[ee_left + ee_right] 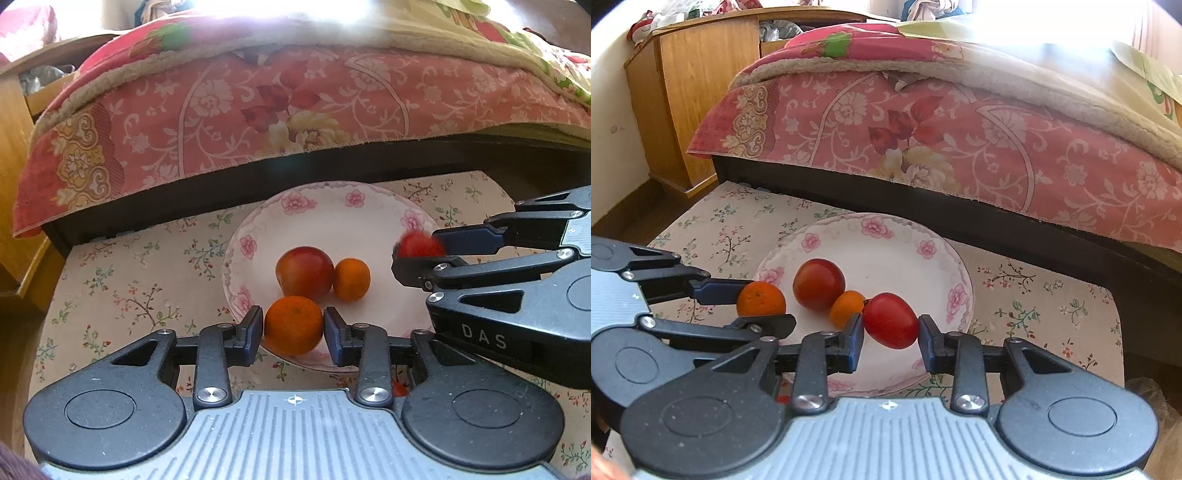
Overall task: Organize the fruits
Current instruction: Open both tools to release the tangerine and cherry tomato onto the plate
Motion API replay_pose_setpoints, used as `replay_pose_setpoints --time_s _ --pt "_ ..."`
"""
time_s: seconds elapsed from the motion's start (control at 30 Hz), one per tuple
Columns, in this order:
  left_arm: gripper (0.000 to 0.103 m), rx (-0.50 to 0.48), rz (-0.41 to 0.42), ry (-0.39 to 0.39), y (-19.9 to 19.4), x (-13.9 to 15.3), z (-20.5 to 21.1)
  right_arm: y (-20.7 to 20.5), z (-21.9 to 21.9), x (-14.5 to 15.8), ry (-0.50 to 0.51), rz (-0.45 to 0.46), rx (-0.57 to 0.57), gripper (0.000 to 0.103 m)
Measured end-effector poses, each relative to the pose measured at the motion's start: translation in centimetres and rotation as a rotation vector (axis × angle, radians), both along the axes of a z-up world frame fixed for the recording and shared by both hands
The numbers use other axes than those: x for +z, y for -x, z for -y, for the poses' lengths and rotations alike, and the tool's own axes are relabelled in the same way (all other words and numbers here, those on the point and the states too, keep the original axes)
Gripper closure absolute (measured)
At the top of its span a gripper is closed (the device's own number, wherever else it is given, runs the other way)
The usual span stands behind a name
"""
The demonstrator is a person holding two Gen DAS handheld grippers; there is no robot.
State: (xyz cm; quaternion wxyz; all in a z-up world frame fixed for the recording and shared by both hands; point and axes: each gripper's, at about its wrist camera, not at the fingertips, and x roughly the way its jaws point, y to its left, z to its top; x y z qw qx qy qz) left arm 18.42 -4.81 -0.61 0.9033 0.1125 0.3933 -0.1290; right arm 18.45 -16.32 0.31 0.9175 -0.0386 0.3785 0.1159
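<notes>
A white plate with pink flowers (332, 218) (905, 254) sits on a floral tablecloth. On it lie a red-orange tomato (304, 273) (819, 283) and a small orange (351, 278) (847, 308). My left gripper (294, 328) (761, 301) is shut on a larger orange (293, 325) (761, 298) over the plate's near rim. My right gripper (891, 328) (419, 246) is shut on a red tomato (891, 320) (419, 245) above the plate's right side.
The small table (122, 280) (1045, 295) stands against a bed with a pink floral blanket (258, 110) (960, 140). A wooden cabinet (694, 92) stands at the left. A small red item (399, 388) lies on the cloth below the left gripper.
</notes>
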Motion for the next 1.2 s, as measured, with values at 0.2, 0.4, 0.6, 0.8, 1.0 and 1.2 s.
replay_pose_setpoints --time_s 0.2,0.4,0.6,0.8,1.0,1.2 --pt "0.051 0.005 0.017 0.014 0.0 0.6 -0.2 0.0 0.5 0.4 -0.016 0.012 -0.015 0.066" --pt "0.051 0.010 0.036 0.020 0.2 1.4 -0.3 0.3 1.3 1.3 -0.036 0.031 -0.042 0.066" --pt "0.050 0.017 0.049 0.024 0.9 2.1 -0.6 1.1 2.0 2.0 -0.040 0.041 -0.068 0.066" --pt "0.050 0.008 0.054 0.029 2.1 2.8 -0.8 2.7 2.1 2.2 -0.026 0.033 -0.061 0.066" --pt "0.048 -0.005 0.053 0.033 3.7 3.2 -0.9 4.5 2.6 2.5 -0.031 0.027 -0.073 0.066" --pt "0.048 -0.014 0.041 0.032 5.0 3.1 -1.4 6.5 2.3 2.3 -0.038 0.001 -0.060 0.066"
